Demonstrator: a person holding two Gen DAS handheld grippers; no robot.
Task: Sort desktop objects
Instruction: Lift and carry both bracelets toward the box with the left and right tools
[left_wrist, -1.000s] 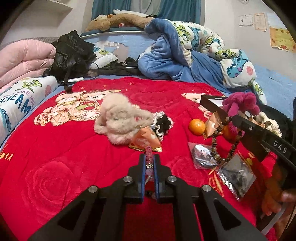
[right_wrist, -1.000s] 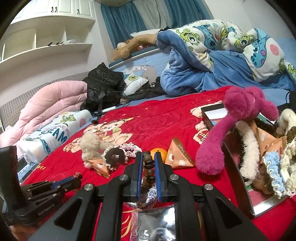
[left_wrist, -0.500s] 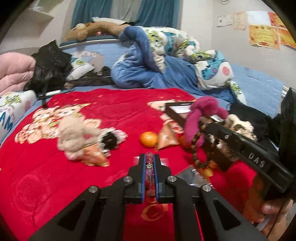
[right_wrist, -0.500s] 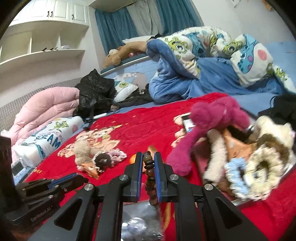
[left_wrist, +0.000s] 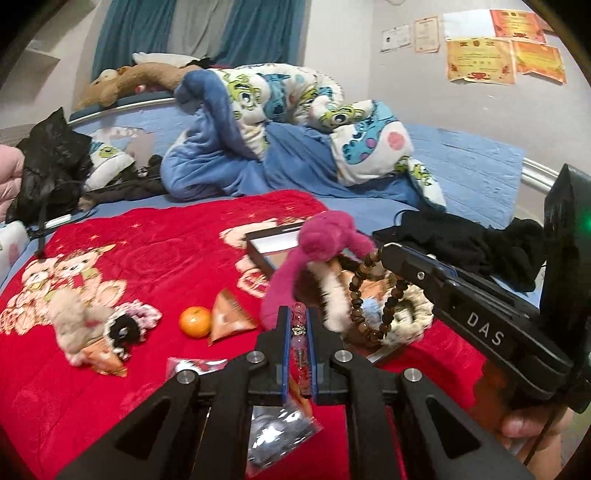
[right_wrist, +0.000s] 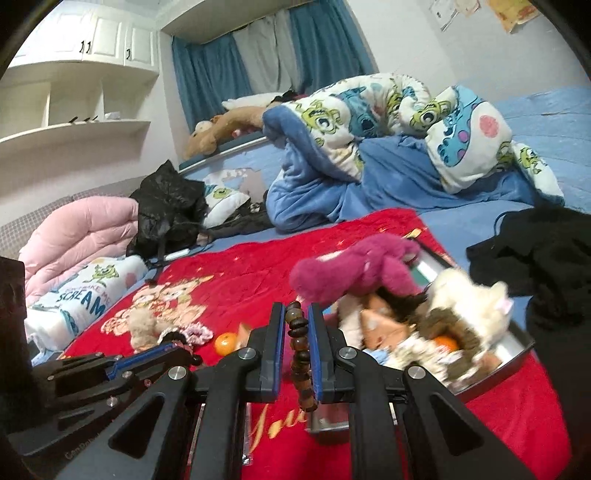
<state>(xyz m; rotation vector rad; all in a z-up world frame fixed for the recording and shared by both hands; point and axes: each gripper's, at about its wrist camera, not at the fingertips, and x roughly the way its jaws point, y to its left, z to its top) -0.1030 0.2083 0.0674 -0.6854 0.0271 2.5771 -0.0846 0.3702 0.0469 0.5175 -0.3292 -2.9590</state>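
Far left of the left wrist view there's a beige plush (left_wrist: 75, 317) and a scrunchie (left_wrist: 127, 325) lying on the red blanket (left_wrist: 155, 258), then an orange (left_wrist: 195, 321) touching a snack pack (left_wrist: 227, 319). All unsorted, I'd say.

Center bottom, my left gripper (left_wrist: 298, 345) is pinched shut on a pink bead bracelet (left_wrist: 297, 332). Right of that, the tray (left_wrist: 266, 245) is piled up, with a magenta plush (left_wrist: 325, 243) draped over its rim.

Right side, my right gripper (right_wrist: 297, 345) is clamped on a brown bead bracelet (right_wrist: 299, 354), which dangles over the pile in a long loop.

My worry: that loop could snag the magenta plush and drag it out. And the tray's so heaped that a dropped bracelet might slide off onto the blanket.
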